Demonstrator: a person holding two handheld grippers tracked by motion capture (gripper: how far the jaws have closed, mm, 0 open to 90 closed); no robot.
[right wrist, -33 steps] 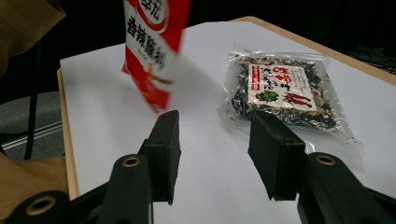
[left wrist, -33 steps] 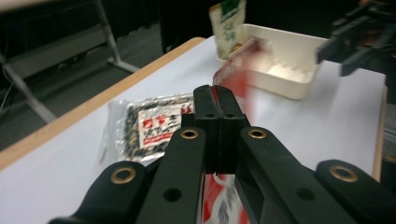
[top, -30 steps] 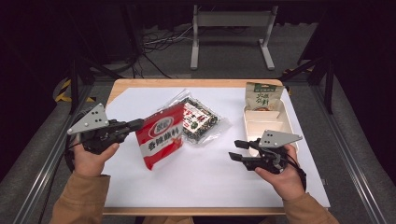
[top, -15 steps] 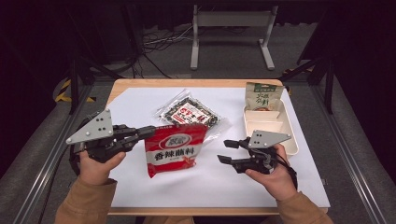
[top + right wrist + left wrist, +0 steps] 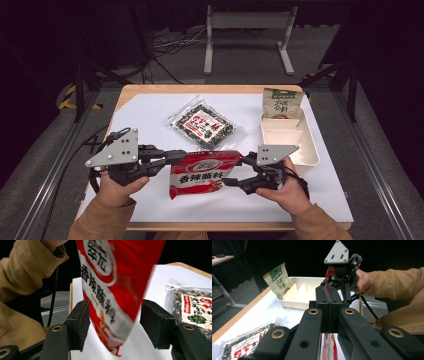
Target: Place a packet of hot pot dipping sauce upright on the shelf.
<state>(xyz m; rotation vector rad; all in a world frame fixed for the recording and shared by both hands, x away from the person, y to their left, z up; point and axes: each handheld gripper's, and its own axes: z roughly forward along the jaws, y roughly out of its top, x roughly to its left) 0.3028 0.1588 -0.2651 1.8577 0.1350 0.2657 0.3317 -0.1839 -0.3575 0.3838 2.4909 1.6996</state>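
Note:
A red snack bag hangs just above the white table sheet at the front middle, lying crosswise. My left gripper is shut on its left edge; in the left gripper view the jaws pinch the thin red film. My right gripper stands at the bag's right end. Its jaws have just been opening, and in the right gripper view the red bag hangs between the two pads without touching them.
A clear seaweed pack lies flat behind the bag. A white divided tray stands at the right, with a green pouch leaning at its far end. The table's wooden edge runs close to both hands.
The left gripper brought the red bag rightward and toward the front, turning it level. The right gripper moved left until its jaws straddled the bag's end, and they spread wider.

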